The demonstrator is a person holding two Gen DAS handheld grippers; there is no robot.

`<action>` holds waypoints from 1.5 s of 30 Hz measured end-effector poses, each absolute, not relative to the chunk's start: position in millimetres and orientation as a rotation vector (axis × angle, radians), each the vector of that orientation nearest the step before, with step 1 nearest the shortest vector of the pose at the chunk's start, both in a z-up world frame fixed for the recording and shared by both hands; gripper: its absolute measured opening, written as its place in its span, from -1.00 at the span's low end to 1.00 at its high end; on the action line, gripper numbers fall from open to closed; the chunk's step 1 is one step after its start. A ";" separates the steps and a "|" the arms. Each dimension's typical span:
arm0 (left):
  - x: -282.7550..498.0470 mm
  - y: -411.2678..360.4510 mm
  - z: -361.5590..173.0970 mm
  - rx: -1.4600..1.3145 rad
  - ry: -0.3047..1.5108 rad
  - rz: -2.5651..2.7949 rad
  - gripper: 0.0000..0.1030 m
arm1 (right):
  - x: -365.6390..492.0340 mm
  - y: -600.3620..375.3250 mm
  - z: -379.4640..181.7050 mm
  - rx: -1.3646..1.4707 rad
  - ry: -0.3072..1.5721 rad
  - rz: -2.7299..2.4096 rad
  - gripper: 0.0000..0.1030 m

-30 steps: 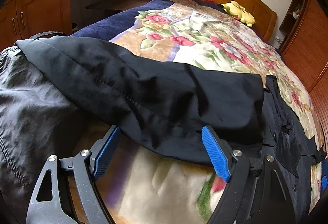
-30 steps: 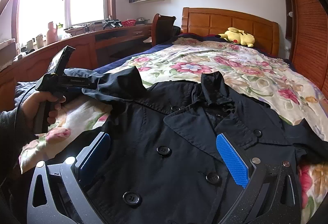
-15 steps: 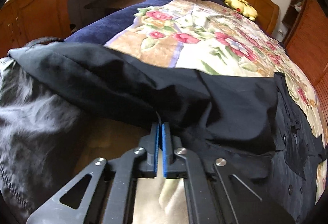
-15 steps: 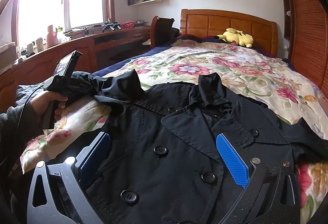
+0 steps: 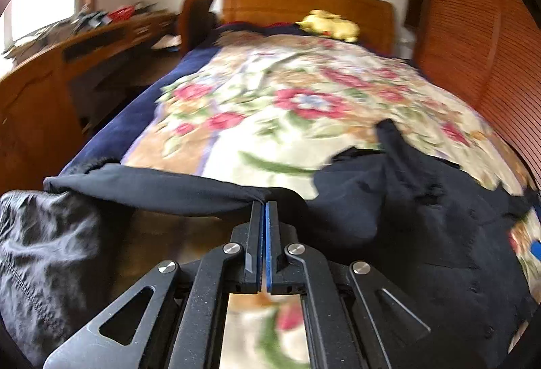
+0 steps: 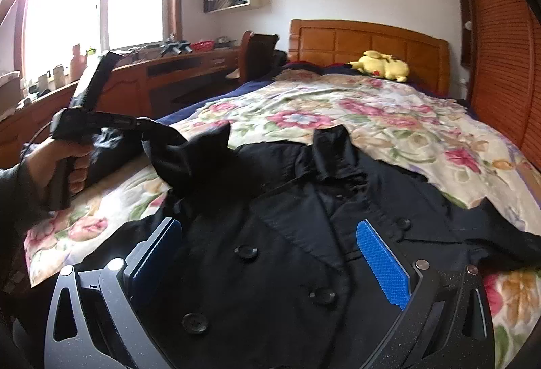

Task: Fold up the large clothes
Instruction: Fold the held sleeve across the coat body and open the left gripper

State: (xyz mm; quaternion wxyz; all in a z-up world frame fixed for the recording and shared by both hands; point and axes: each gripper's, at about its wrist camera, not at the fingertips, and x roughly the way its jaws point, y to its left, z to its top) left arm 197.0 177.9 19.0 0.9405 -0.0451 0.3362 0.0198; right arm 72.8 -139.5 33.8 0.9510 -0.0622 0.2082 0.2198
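A black double-breasted coat (image 6: 287, 250) lies front-up on the floral bedspread (image 6: 389, 119) of the bed, collar toward the wooden headboard (image 6: 368, 41). The left tool (image 5: 263, 205), pressed together, pinches the edge of the coat's sleeve (image 5: 152, 188) and holds it raised off the bedspread. The right tool (image 6: 270, 250) hangs spread wide above the coat's buttoned front, gripping nothing.

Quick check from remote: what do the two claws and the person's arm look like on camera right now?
Both claws, left and right, have black speckled linkage frames with triangular cutouts, silver rivets and blue textured pads. From the right wrist view, the left one has a black pistol-style handle, an upright black block on top and a thin dark cable. The sleeve is dark.
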 end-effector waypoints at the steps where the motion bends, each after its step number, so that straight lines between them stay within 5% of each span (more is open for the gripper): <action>1: 195.6 169.3 21.3 -0.083 0.682 0.024 -0.99 | 72.9 -142.3 34.4 -0.122 0.421 0.440 1.00; 23: 131.2 52.7 -7.0 0.097 0.763 -0.228 -0.98 | 68.6 -157.3 38.0 -0.116 0.407 0.420 1.00; 25: 127.8 53.9 -7.5 0.108 0.768 -0.216 -0.90 | 69.2 -157.8 37.7 -0.117 0.409 0.421 1.00; 30: 111.1 69.0 0.3 0.082 0.747 -0.220 -0.21 | 67.0 -155.9 37.9 -0.123 0.411 0.431 1.00; 32: 105.8 77.7 3.7 0.069 0.738 -0.213 -0.15 | 66.2 -154.7 37.6 -0.130 0.411 0.435 1.00; 34: 103.5 88.1 6.0 0.056 0.732 -0.197 0.09 | 65.7 -153.4 37.7 -0.133 0.412 0.440 1.00; 36: 102.7 101.7 7.8 0.045 0.715 -0.167 0.56 | 64.8 -152.3 37.6 -0.138 0.413 0.446 1.00; 45: 137.4 168.6 -5.4 -0.034 0.721 0.023 0.57 | 67.1 -146.7 36.8 -0.157 0.426 0.473 1.00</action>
